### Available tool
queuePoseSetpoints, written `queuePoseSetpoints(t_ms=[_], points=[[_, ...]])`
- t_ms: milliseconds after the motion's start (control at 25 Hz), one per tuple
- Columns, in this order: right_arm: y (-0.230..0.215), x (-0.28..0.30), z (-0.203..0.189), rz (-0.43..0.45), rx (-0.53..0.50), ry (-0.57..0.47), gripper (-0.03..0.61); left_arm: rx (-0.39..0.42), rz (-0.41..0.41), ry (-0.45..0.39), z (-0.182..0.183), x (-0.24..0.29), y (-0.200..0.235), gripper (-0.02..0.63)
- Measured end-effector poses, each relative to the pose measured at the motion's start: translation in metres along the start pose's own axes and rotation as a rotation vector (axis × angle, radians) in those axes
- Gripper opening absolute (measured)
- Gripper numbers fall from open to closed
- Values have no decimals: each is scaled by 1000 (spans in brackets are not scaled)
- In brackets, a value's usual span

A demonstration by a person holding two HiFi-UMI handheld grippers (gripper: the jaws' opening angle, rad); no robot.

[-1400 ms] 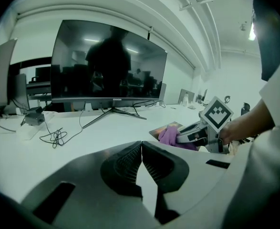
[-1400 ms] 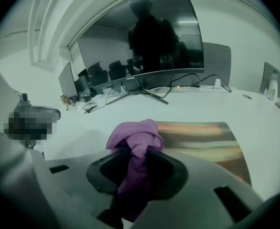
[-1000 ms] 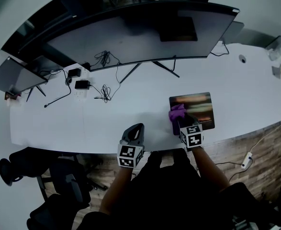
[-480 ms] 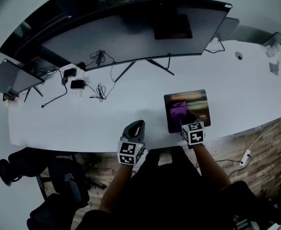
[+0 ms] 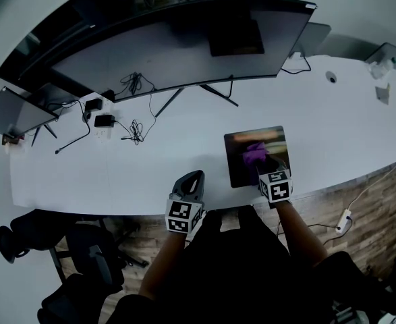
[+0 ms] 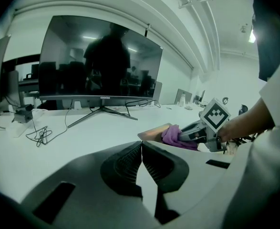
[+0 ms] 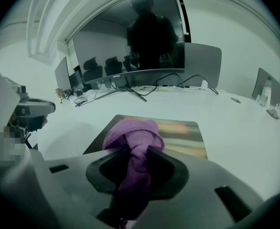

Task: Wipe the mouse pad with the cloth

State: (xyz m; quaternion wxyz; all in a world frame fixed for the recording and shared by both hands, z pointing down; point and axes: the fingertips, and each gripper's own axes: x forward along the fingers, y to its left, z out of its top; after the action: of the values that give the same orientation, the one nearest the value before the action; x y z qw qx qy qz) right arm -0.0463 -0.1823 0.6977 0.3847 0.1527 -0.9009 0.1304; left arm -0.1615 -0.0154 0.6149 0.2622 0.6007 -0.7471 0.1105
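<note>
**Counter** (image 5: 150,174): white, curved, running across the middle of the head view from left edge to right edge.

**Mouse pad** (image 5: 240,171): dark rectangle with a glossy, streaked face. It lies flat on the counter at lower centre-right of the head view, close to the near edge.

**Cloth** (image 5: 254,153): purple and bunched. It sits over the right half of the mouse pad, and its loose end appears to rest on the pad's surface, though the contact line is too dim to confirm. In the right gripper view the bunch fills the centre of the frame, with a twisted tail running down between the jaws.

**Right claw** (image 5: 262,165): clenched on the cloth, both jaws pressed against the twisted tail. It hangs over the pad's near right part, and its marker cube lies just below the pad's near edge in the head view.

**Left claw** (image 5: 192,177): clenched with nothing in it. Its ribbed pads (image 6: 130,159) meet along one line in the left gripper view. It hovers over bare counter at lower centre of the head view, left of the pad and apart from it.

**Monitor** (image 5: 177,46): wide, curved, with a dark screen, on a splayed stand across the upper part of the head view.

**Cables** (image 5: 135,130): a black tangle on the counter at centre-left, beside two small dark adapters (image 5: 104,120).

**Chair** (image 5: 83,262): dark, on the floor at lower left of the head view.
</note>
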Motion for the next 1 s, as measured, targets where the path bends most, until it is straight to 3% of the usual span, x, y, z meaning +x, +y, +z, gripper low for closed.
queuePoseSetpoints(t_ms=[200, 600, 1000], points=[[-14, -4, -1, -27, -39, 11, 115, 8, 4, -7, 8, 5, 2, 21], [-41, -14, -10, -49, 11, 19, 118, 11, -18, -1, 10, 18, -9, 21], [-74, -30, -18, -125, -9, 34, 118, 33, -48, -13, 27, 34, -19, 21]])
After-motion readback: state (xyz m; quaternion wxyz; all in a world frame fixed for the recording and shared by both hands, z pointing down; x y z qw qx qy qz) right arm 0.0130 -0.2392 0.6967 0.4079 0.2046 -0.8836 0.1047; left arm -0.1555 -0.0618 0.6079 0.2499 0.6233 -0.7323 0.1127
